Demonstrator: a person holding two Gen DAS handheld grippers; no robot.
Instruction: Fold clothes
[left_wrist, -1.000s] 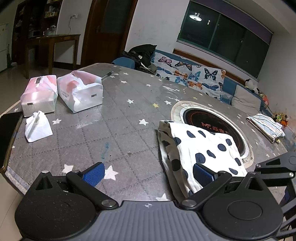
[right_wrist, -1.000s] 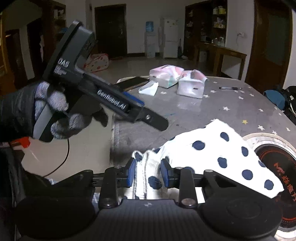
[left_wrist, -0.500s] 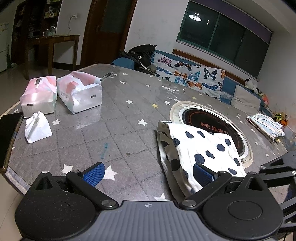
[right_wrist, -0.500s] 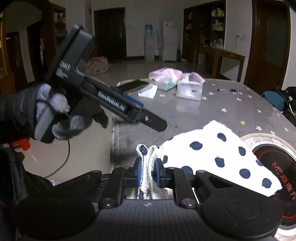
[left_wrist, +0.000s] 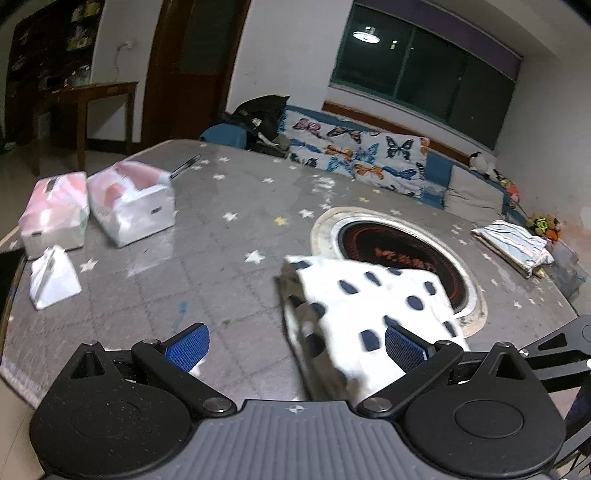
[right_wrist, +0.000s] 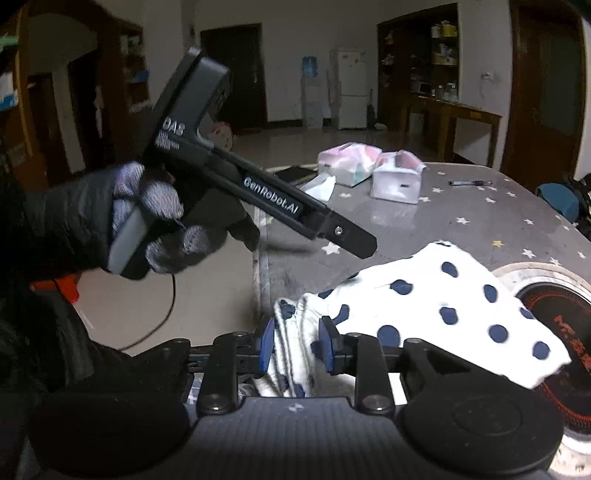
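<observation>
A folded white garment with navy dots (left_wrist: 362, 295) lies on the grey star-patterned table (left_wrist: 221, 236), its far edge over the round burner (left_wrist: 399, 254). My left gripper (left_wrist: 295, 345) is open and empty above the table's near edge, the garment's near end between its fingers. My right gripper (right_wrist: 297, 345) is shut on the garment's bunched near edge (right_wrist: 436, 306) and holds it slightly raised. The left gripper (right_wrist: 343, 236) also shows in the right wrist view, held by a gloved hand.
Two pink-and-white tissue packs (left_wrist: 129, 203) and a small white packet (left_wrist: 53, 277) sit at the table's left. A folded striped cloth (left_wrist: 513, 247) lies at the far right. A pen (right_wrist: 469, 182) lies near the far edge. A butterfly-print sofa (left_wrist: 369, 158) stands behind.
My right gripper closed on the garment's bunched edge and lifted it slightly. The garment shifted away over the table. My left gripper stayed open, drifting a little.
</observation>
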